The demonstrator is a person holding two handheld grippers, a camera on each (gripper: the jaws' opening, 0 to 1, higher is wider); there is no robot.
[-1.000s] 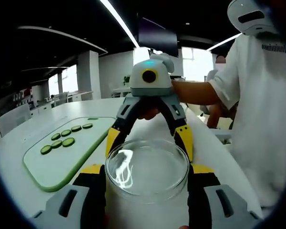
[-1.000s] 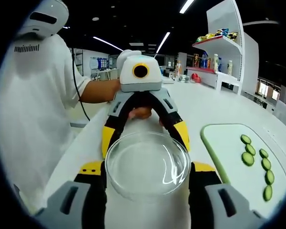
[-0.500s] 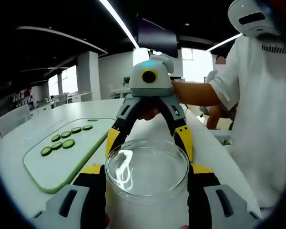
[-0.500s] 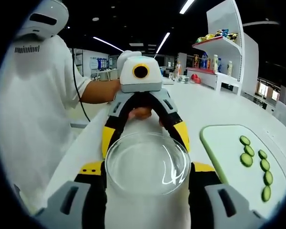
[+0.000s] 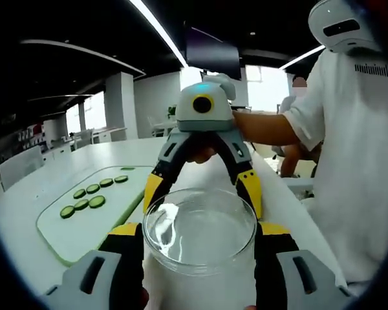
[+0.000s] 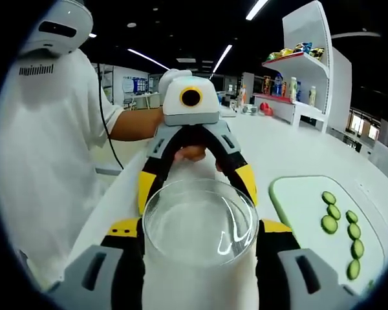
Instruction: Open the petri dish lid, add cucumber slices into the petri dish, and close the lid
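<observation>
Petri dish [image 5: 200, 226] clear, glossy, glinting; green board [image 5: 84, 216] matt; table [image 6: 278, 145] smooth white.

1. The petri dish [image 5: 200, 227] hides both grippers' fingertips, so contact cannot be told.
2. The green cutting board [image 6: 310, 213] runs off the right gripper view's edge.
3. Items on the shelf [image 6: 291, 48] are too small to identify.

Left gripper view: petri dish [image 5: 200, 226] sits between both grippers, own jaws at 6 o'clock, other gripper [image 5: 204, 187] at 12. Cutting board [image 5: 71, 226] at 9 o'clock on the table [image 5: 26, 194], cucumber slices [image 5: 90, 197] on it. Person [image 5: 349, 142] at 3 o'clock.
</observation>
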